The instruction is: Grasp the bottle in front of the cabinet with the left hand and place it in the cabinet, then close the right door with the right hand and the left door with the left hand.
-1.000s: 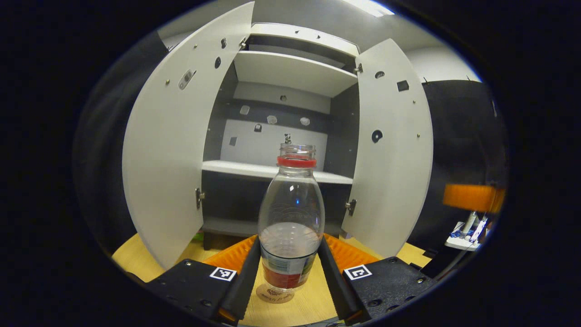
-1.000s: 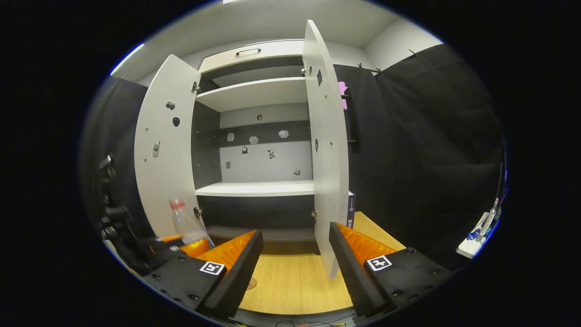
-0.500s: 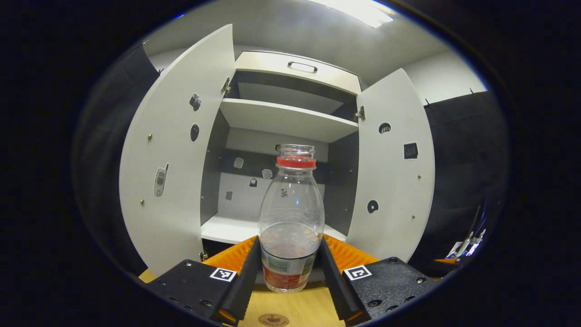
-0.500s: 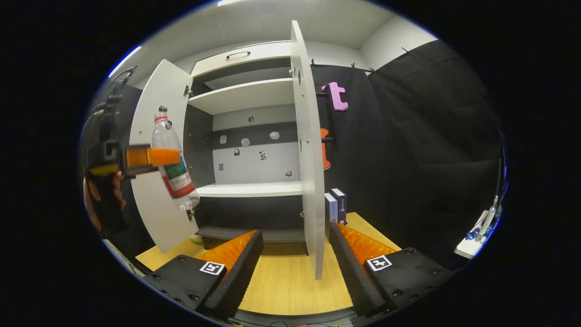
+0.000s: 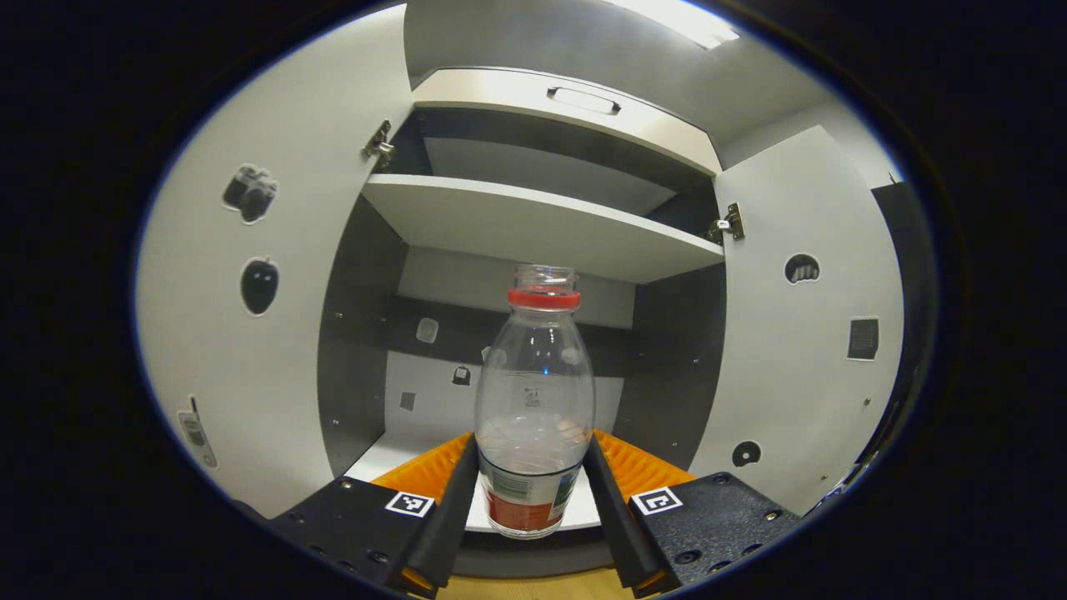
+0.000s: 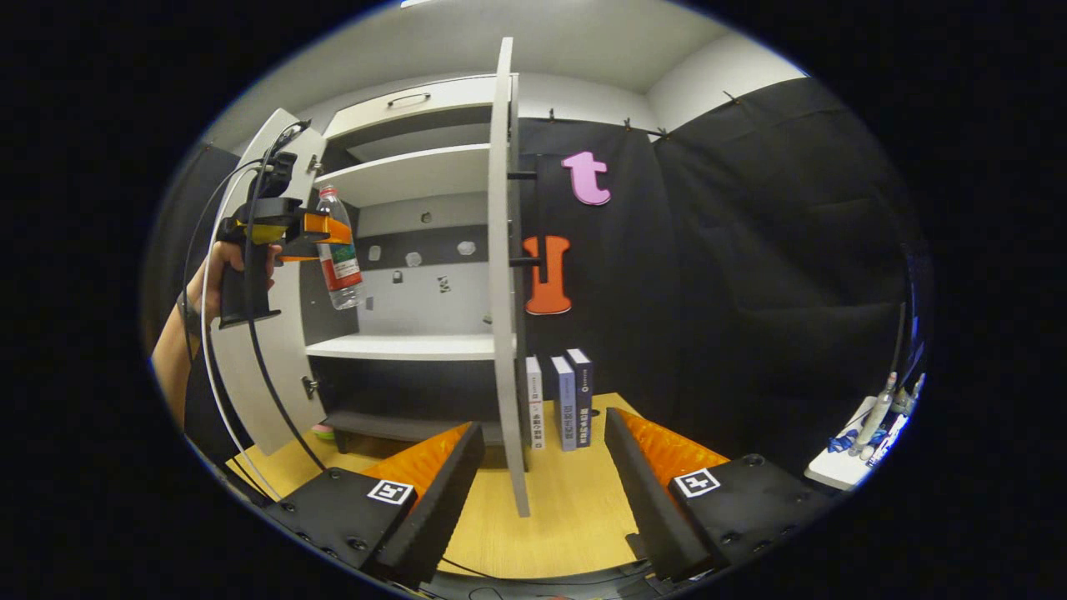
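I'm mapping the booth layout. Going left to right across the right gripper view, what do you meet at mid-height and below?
Hand holding the left gripper → bottle → cabinet shelf → right door edge → three upright books → black cloth wall → small white stand with clutter.

Both my views are evenly lit from a ceiling light (image 5: 667,17) overhead, which burns out to plain white glare at the top edge. The cabinet (image 5: 533,225) interior is dimmer, with soft shadow under its shelves. Focus is sharp throughout; fisheye distortion bows the doors (image 5: 250,317) strongly toward the edges.
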A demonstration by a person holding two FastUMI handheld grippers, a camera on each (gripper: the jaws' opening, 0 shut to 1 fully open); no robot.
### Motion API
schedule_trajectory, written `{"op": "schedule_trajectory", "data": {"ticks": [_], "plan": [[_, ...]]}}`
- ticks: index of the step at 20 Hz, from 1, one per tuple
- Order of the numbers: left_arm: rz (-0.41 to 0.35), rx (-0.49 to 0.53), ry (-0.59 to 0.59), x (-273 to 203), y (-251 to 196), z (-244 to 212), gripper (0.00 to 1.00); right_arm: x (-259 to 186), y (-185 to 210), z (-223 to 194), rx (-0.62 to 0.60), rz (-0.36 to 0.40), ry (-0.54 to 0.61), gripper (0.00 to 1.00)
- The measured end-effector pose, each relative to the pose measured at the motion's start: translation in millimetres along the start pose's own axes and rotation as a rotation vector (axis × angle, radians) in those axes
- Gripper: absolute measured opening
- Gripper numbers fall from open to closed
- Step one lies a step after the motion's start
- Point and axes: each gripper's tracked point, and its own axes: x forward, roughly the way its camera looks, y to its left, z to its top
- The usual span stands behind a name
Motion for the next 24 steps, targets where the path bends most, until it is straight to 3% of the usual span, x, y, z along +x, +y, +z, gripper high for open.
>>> {"op": "schedule_trajectory", "data": {"ticks": [6, 12, 21, 24], "plan": [[-0.09, 0.046, 0.125, 96.6, -8.3, -45.4, 0.72, 2.7, -16.1, 1.3, 0.035, -0.175, -0.015, 0.97], [-0.136, 0.016, 0.262, 148.6, -7.0, -113.0, 0.72, -11.4, -27.9, -4.9, 0.044, -0.327, -0.007, 0.97], [-0.125, 0.029, 0.294, 158.8, 1.5, -137.0, 0.74, -16.6, -23.8, -13.6, 0.068, -0.384, -0.003, 0.97], [-0.125, 0.01, 0.278, 156.4, 3.5, -139.8, 0.78, -17.7, -23.0, -13.9, 0.068, -0.383, -0.004, 0.98]]}}
